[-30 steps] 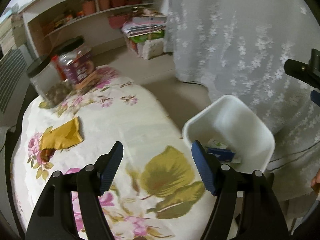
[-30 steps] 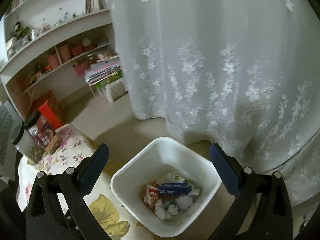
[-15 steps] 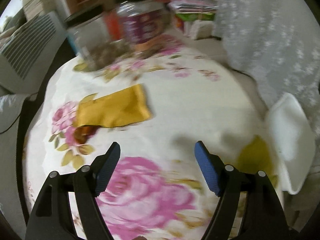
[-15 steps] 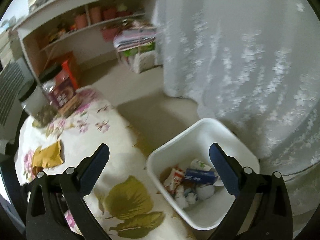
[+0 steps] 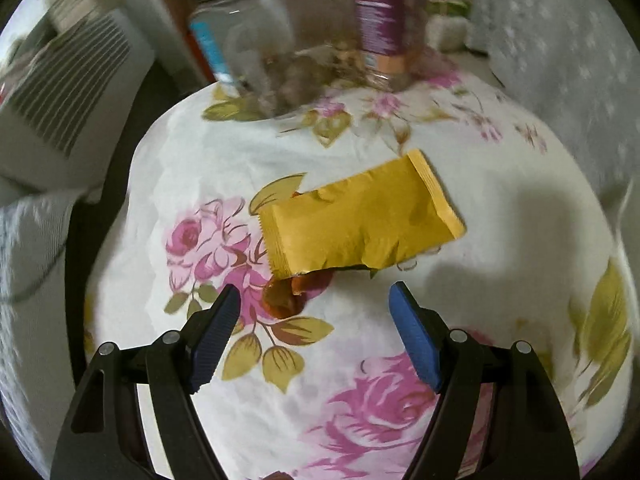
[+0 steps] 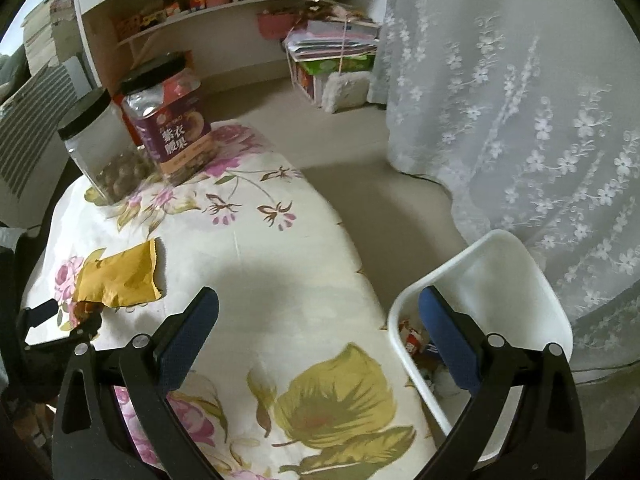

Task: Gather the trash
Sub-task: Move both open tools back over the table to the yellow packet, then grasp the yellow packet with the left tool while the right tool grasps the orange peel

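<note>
A yellow snack wrapper [image 5: 360,220] lies flat on the floral tablecloth [image 5: 500,184], with a brown scrap [image 5: 288,296] at its near edge. My left gripper [image 5: 314,300] is open and empty, just short of the wrapper. The wrapper also shows in the right wrist view [image 6: 120,280], at the table's left. My right gripper [image 6: 318,312] is open and empty above the table's right edge. A white bin [image 6: 500,264] holding trash stands on the floor beside the table.
A clear jar [image 6: 100,152] with a black lid and a purple-labelled jar [image 6: 176,128] stand at the table's far end. Shelves [image 6: 240,0] and a lace curtain [image 6: 520,80] are behind. A white radiator [image 5: 60,92] is at the left.
My left gripper has swung left from the bin and closed in on the yellow wrapper. My right gripper has turned left from above the bin toward the table.
</note>
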Demonstrator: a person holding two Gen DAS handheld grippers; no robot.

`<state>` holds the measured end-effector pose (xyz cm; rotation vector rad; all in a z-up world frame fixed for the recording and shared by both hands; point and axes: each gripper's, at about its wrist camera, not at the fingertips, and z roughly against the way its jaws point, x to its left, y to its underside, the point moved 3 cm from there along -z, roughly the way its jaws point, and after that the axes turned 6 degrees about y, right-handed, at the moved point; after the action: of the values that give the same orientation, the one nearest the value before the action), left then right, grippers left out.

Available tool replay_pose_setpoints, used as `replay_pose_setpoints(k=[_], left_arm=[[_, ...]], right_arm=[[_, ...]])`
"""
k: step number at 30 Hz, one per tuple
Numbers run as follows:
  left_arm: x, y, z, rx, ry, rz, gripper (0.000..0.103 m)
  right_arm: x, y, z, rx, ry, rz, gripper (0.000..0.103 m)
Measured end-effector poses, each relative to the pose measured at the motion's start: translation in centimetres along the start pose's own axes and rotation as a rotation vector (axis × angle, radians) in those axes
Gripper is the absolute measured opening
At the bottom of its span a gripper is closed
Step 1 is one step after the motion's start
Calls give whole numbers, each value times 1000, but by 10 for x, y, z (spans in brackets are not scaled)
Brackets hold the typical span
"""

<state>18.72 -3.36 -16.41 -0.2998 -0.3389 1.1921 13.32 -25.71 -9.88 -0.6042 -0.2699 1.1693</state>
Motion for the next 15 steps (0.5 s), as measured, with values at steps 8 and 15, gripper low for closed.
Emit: replay_pose_setpoints(k=[8,15], left_arm=[[-45,-18,-31,-15,-120,-306,75],[-33,-66,-57,9,-56,-253,42]], right_arm=[[2,-4,-7,31,-37,-29,96],[-5,-6,-10,39,-20,-35,96]])
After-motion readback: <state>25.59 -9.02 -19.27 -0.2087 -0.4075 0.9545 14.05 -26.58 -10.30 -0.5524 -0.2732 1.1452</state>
